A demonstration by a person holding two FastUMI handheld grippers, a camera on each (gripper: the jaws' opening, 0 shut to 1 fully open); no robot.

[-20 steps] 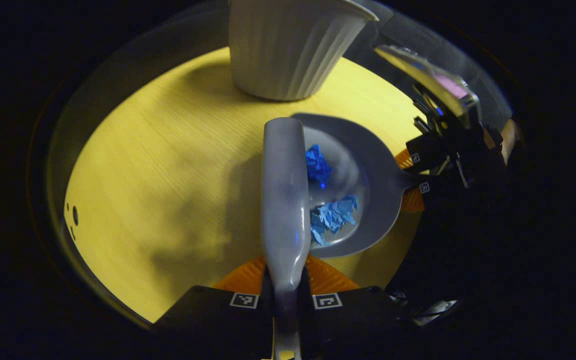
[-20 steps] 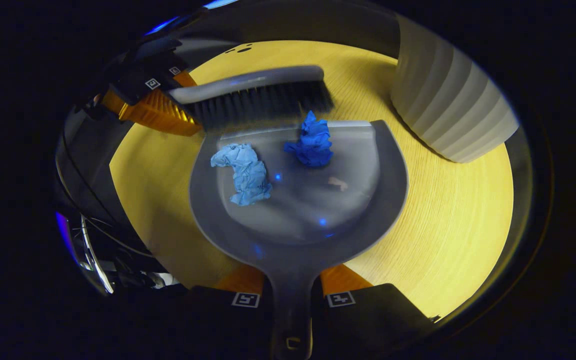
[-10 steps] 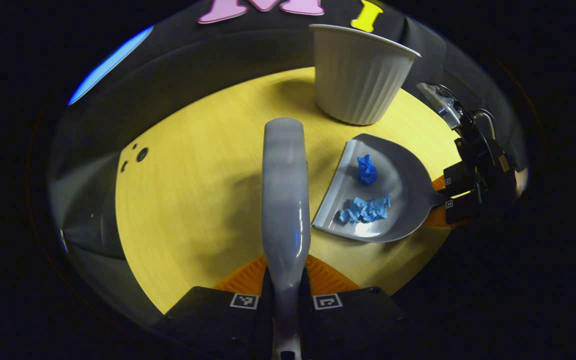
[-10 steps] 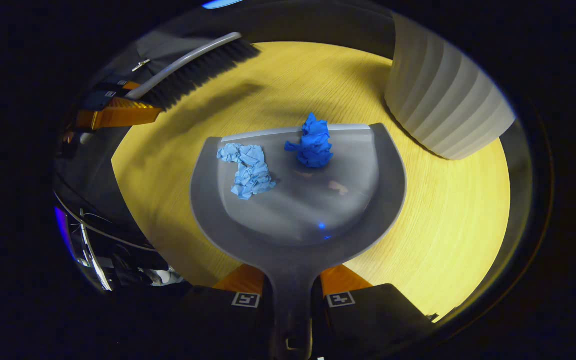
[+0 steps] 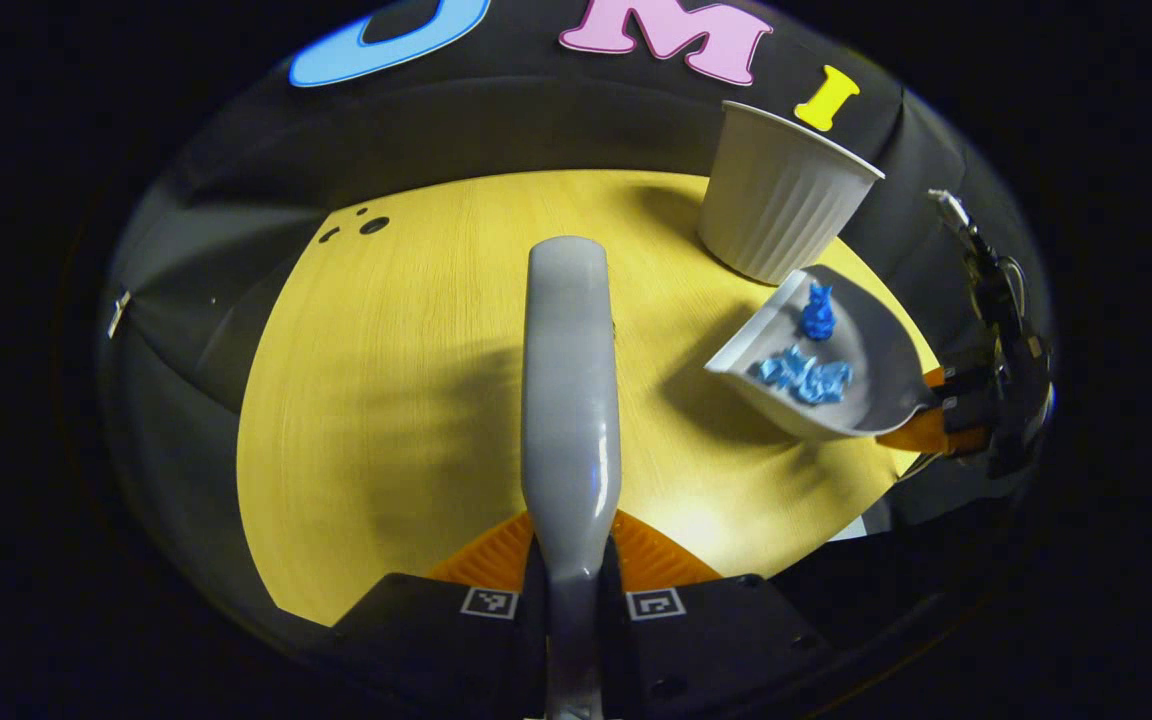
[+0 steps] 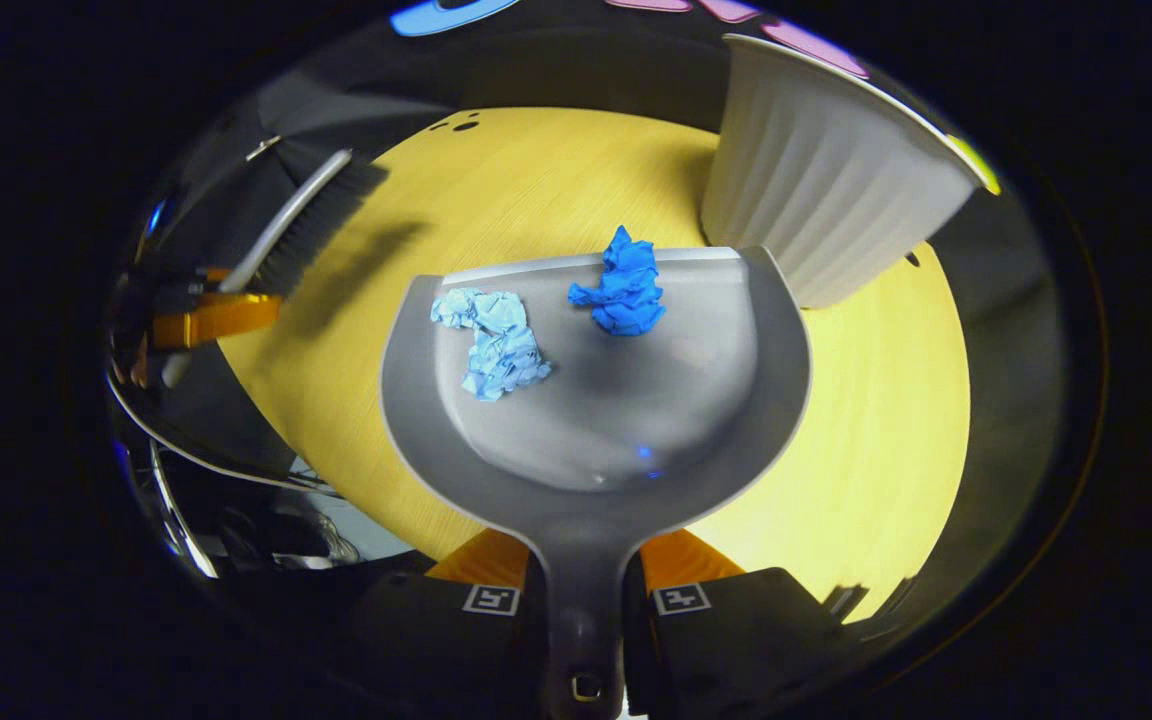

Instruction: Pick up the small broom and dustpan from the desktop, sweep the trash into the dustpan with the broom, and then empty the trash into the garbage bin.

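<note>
My left gripper (image 5: 572, 565) is shut on the handle of the grey broom (image 5: 569, 400), which points forward above the yellow desktop (image 5: 406, 370). My right gripper (image 6: 584, 580) is shut on the handle of the grey dustpan (image 6: 596, 430), held lifted above the desk. Inside the pan lie a light blue paper wad (image 6: 496, 342) and a dark blue paper wad (image 6: 624, 285). The white ribbed garbage bin (image 6: 816, 170) stands just beyond the pan's front right corner. From the left gripper view, the dustpan (image 5: 861, 375) hangs at the right below the bin (image 5: 781, 195). The right gripper view has the broom (image 6: 306, 225) at far left.
The round yellow desktop (image 6: 866, 430) has a few small dark holes (image 5: 366, 225) near its far edge. The black booth wall runs behind the bin. Cables and equipment (image 6: 256, 520) lie off the desk's edge at lower left in the right gripper view.
The broom has pulled back and away from the dustpan. The dustpan has risen off the desk with both paper wads in it and has come closer to the bin.
</note>
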